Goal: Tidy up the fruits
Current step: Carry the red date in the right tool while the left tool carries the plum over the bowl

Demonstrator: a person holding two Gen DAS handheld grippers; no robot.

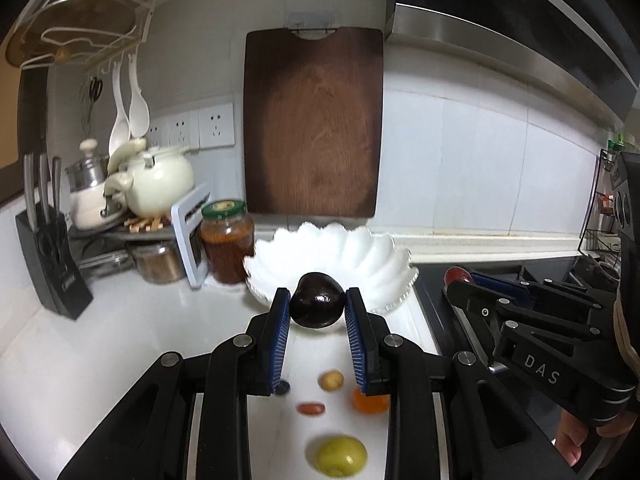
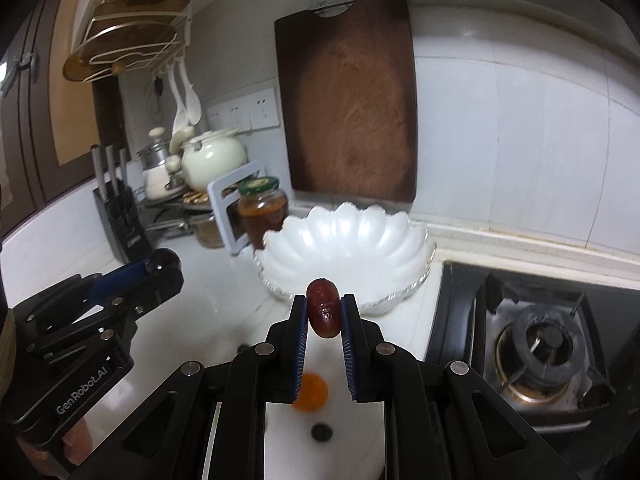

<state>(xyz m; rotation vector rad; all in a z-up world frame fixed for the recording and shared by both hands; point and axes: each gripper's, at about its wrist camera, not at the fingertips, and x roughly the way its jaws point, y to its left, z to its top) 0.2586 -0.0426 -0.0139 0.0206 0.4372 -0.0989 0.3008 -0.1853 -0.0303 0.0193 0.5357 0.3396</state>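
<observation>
1. The dark plum [image 1: 318, 300] sits between the tips of the left gripper [image 1: 318, 308], above the white counter [image 1: 140, 340] and just short of the scalloped white bowl [image 1: 372, 256].
2. The reddish-brown date [image 2: 324, 308] is pinched upright between the tips of the right gripper [image 2: 325, 312], near the bowl's front rim.
3. Loose fruit lies on the counter below, blurred — a green fruit [image 1: 340, 456], an orange one [image 1: 370, 400], a small tan one [image 1: 330, 380], a red oblong one [image 1: 310, 408]; a dark one [image 1: 282, 387] is half hidden behind a finger.
4. Both pairs of blue pads are clamped — the left on the plum, the right, narrower, on the date.
</observation>
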